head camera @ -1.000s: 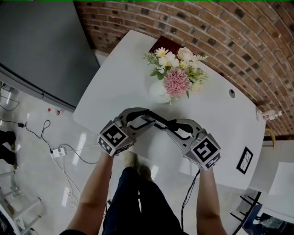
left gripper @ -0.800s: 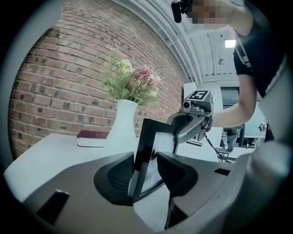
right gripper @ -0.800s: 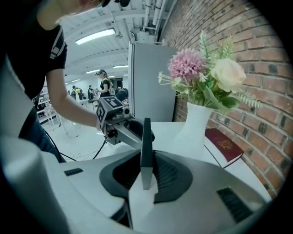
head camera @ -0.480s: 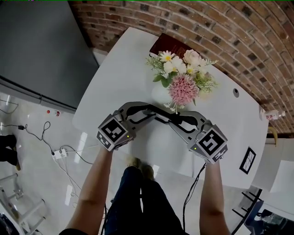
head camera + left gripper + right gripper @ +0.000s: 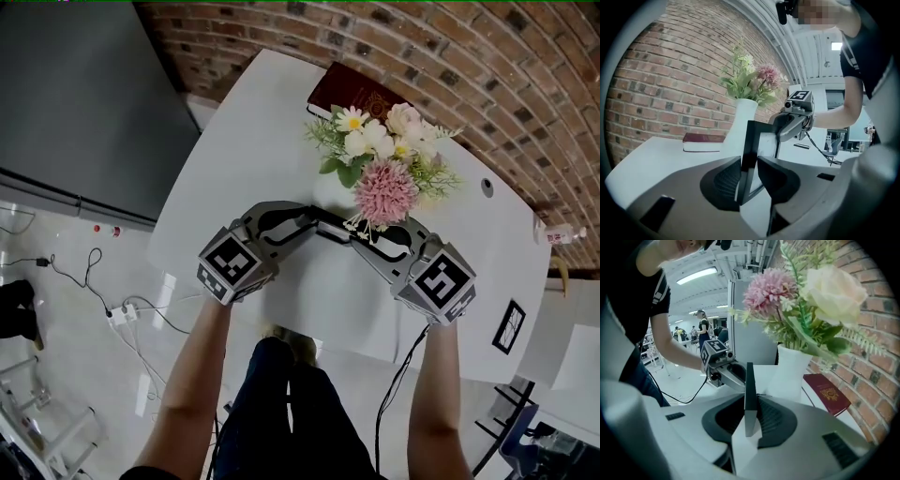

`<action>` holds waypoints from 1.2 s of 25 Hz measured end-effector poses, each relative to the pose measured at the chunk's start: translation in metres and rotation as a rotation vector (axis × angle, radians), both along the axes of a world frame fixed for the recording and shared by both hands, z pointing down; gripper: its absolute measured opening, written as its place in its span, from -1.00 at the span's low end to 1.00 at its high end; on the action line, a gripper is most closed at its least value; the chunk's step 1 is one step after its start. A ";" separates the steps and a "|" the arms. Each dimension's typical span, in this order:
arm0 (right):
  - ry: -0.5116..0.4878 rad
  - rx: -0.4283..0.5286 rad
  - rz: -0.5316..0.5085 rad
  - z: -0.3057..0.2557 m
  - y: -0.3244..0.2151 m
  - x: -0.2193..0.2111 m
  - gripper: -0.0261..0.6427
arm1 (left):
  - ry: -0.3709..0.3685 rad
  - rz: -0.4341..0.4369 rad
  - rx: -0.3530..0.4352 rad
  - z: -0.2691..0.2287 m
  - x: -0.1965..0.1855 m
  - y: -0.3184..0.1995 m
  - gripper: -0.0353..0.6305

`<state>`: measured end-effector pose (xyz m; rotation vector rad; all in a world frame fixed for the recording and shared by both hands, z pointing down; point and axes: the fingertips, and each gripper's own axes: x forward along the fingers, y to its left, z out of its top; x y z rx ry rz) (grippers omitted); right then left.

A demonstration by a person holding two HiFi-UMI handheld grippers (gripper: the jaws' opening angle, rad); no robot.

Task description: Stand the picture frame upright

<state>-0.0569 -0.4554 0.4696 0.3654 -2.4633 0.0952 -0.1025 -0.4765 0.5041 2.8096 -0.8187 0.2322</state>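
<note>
A black picture frame [image 5: 335, 232] stands on edge on the white table [image 5: 253, 141], just in front of the white vase of flowers [image 5: 389, 183]. My right gripper [image 5: 364, 240] is shut on one side of the frame [image 5: 750, 390], with both ribbed pads against it. My left gripper [image 5: 317, 223] is at the opposite side. Its jaws are closing with the frame [image 5: 752, 140] between them, and a sliver of the frame's face still shows beside one pad. In the left gripper view the right gripper [image 5: 785, 131] holds the far edge.
A dark red book [image 5: 361, 94] lies behind the vase, near the brick wall. A small black-framed item [image 5: 509, 326] sits at the table's right edge and a small bottle [image 5: 558, 232] at the far right. The table's near edge runs just below my grippers. Cables lie on the floor [image 5: 122, 309].
Both grippers and the frame have shifted slightly toward the vase and flowers. The right gripper now sits partly under the pink bloom.
</note>
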 end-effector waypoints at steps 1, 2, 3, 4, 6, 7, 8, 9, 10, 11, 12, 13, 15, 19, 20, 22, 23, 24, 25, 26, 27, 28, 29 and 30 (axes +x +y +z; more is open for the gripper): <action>0.001 0.001 0.003 0.000 -0.002 0.000 -0.70 | 0.004 -0.007 -0.006 0.001 -0.001 -0.002 -0.53; 0.001 0.002 0.005 0.000 -0.004 0.000 -0.70 | 0.008 -0.011 -0.011 0.001 -0.001 -0.004 -0.53; 0.003 0.004 0.009 0.001 -0.005 0.000 -0.70 | 0.008 -0.014 -0.013 0.001 -0.002 -0.006 -0.53; 0.004 0.007 0.014 0.001 -0.007 0.000 -0.70 | 0.004 -0.017 -0.014 0.001 -0.002 -0.007 -0.53; 0.004 0.015 0.028 0.001 -0.011 0.000 -0.69 | -0.002 -0.024 -0.015 0.002 -0.002 -0.011 -0.53; 0.003 0.018 0.037 0.001 -0.013 0.001 -0.69 | 0.000 -0.026 -0.019 0.002 -0.002 -0.012 -0.53; 0.001 0.021 0.048 0.001 -0.015 0.001 -0.69 | 0.006 -0.028 -0.024 0.002 -0.002 -0.013 -0.53; 0.000 0.023 0.058 0.001 -0.016 0.002 -0.69 | 0.013 -0.030 -0.030 0.002 -0.002 -0.014 -0.53; -0.002 0.027 0.068 0.002 -0.018 0.003 -0.69 | 0.020 -0.031 -0.036 0.002 -0.002 -0.015 -0.53; -0.006 0.032 0.078 0.002 -0.019 0.004 -0.68 | 0.025 -0.032 -0.041 0.003 -0.001 -0.016 -0.53; -0.011 0.037 0.091 0.002 -0.020 0.005 -0.68 | 0.030 -0.033 -0.044 0.003 -0.001 -0.017 -0.53; -0.016 0.041 0.106 0.002 -0.021 0.006 -0.68 | 0.033 -0.035 -0.045 0.003 -0.001 -0.017 -0.53; -0.029 0.047 0.143 0.002 -0.024 0.007 -0.67 | 0.037 -0.040 -0.048 0.003 0.000 -0.019 -0.53; -0.056 0.053 0.202 0.000 -0.028 0.009 -0.66 | 0.030 -0.051 -0.051 0.005 0.001 -0.020 -0.53; -0.059 0.057 0.215 0.000 -0.029 0.010 -0.65 | 0.032 -0.053 -0.049 0.004 0.001 -0.020 -0.53; -0.065 0.064 0.237 0.000 -0.032 0.012 -0.62 | 0.035 -0.058 -0.047 0.004 0.001 -0.021 -0.54; -0.068 0.066 0.245 0.000 -0.032 0.012 -0.61 | 0.035 -0.060 -0.047 0.004 0.001 -0.022 -0.54; -0.070 0.068 0.253 -0.001 -0.033 0.013 -0.61 | 0.036 -0.065 -0.046 0.003 0.001 -0.022 -0.54; -0.073 0.070 0.261 -0.001 -0.034 0.013 -0.61 | 0.036 -0.070 -0.045 0.003 0.001 -0.023 -0.54; -0.077 0.071 0.271 -0.001 -0.034 0.014 -0.59 | 0.034 -0.075 -0.044 0.003 0.001 -0.023 -0.54; -0.083 0.071 0.280 -0.002 -0.035 0.015 -0.57 | 0.032 -0.079 -0.045 0.003 0.001 -0.023 -0.54; -0.090 0.069 0.288 -0.003 -0.035 0.016 -0.56 | 0.029 -0.082 -0.046 0.004 0.001 -0.023 -0.54; -0.097 0.066 0.294 -0.003 -0.035 0.017 -0.56 | 0.027 -0.084 -0.048 0.005 0.001 -0.023 -0.54; -0.102 0.064 0.299 -0.003 -0.036 0.017 -0.56 | 0.027 -0.084 -0.049 0.005 0.002 -0.023 -0.54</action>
